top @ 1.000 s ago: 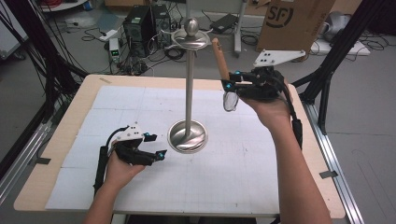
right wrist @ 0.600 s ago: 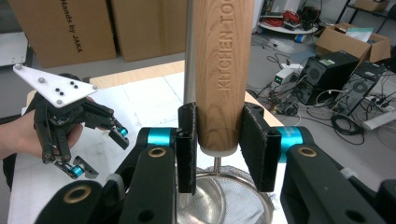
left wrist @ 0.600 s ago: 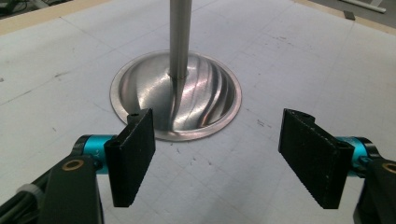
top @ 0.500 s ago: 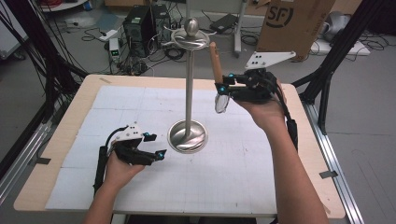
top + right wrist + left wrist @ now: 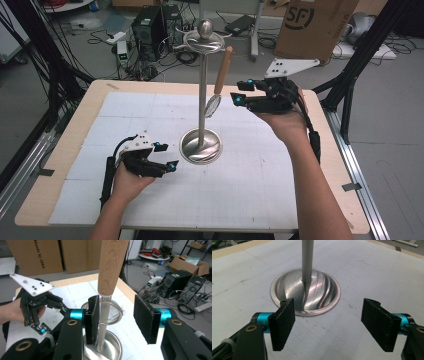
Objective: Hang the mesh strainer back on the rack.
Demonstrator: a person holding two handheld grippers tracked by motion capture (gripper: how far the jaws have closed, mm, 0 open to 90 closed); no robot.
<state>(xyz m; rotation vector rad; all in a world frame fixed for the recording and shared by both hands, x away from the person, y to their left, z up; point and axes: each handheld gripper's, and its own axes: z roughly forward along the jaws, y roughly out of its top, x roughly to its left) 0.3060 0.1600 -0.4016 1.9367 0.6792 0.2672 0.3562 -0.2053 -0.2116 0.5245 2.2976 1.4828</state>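
Right gripper (image 5: 240,92): jaws just opened partway, releasing the wooden-handled strainer (image 5: 220,80), which now hangs from the top ring of the steel stand (image 5: 201,95), free between the pads. The hanging step appears complete. Left gripper (image 5: 166,156): jaws wide, empty, near the stand's base (image 5: 305,291).

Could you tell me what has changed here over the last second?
The right gripper carried the wooden-handled strainer leftward to the stand. Its jaws have just been opening, and the strainer now hangs from the stand's top ring, the handle between the parted jaws. The left gripper stayed open by the base.
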